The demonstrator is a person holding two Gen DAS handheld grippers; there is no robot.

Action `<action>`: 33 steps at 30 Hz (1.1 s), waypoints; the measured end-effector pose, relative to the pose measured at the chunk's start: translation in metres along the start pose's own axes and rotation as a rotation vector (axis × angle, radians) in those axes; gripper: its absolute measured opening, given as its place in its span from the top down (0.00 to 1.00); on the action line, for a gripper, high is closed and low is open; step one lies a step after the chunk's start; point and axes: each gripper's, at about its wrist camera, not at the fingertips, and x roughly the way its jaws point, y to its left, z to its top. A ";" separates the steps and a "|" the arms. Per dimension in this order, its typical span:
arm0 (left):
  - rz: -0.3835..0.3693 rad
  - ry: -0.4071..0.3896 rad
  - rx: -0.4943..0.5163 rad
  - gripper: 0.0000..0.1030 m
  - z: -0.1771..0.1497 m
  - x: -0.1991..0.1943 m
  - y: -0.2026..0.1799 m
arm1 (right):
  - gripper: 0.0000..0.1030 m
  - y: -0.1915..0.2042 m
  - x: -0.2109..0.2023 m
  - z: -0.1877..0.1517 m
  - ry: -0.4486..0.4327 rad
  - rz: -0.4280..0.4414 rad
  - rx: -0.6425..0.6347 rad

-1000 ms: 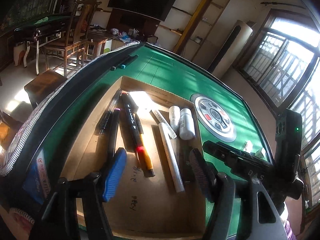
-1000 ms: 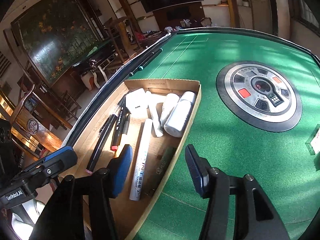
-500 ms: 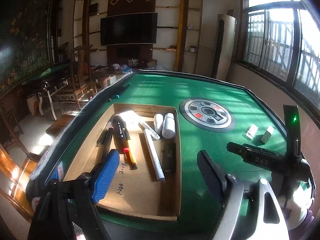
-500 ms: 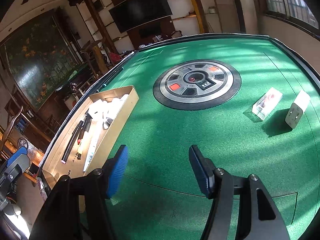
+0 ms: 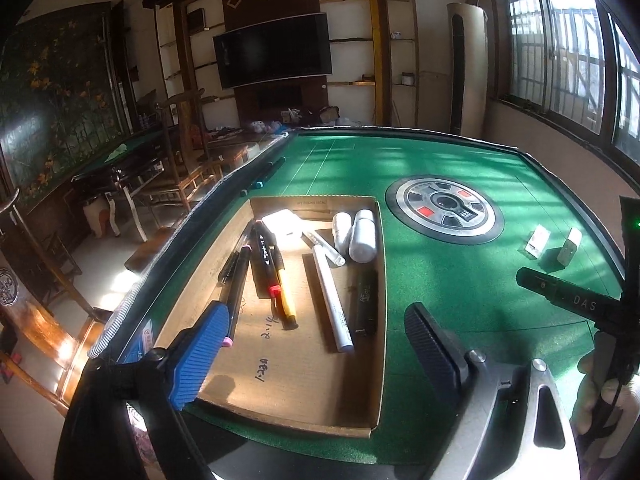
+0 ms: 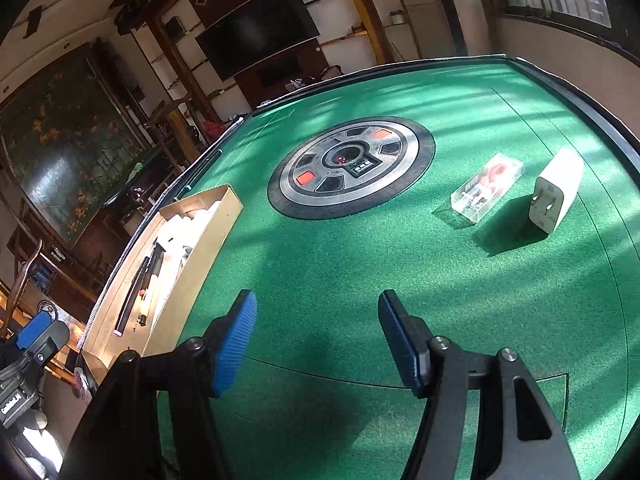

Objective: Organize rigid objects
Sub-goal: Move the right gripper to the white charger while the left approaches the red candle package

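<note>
Left gripper (image 5: 316, 344) hangs over the near end of the cardboard tray (image 5: 376, 320), jaws spreading wide with nothing between them. Inside the tray lie markers, a white paint pen (image 5: 330, 296), a dark tube (image 5: 366, 296) and two white bottles (image 5: 356, 234). Right gripper (image 6: 316, 340) is parted about halfway, empty, above bare green felt (image 6: 360, 260). Ahead of it, right of the round centre console (image 6: 350, 168), sit a clear plastic case (image 6: 486, 186) and a white charger plug (image 6: 554, 196), side by side, apart.
</note>
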 end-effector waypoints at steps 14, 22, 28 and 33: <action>-0.210 -0.026 0.046 0.11 0.000 -0.017 -0.036 | 0.32 -0.111 -0.064 0.053 -0.148 -0.234 0.117; -0.296 -0.035 0.110 0.11 -0.005 -0.021 -0.064 | 0.32 -0.175 -0.030 0.106 -0.018 -0.311 0.212; -0.311 -0.015 0.084 0.11 -0.004 -0.015 -0.061 | 0.32 -0.169 0.013 0.108 0.084 -0.314 0.233; -0.365 0.024 0.084 0.11 0.002 -0.005 -0.066 | 0.66 -0.161 0.014 0.088 0.085 -0.338 0.219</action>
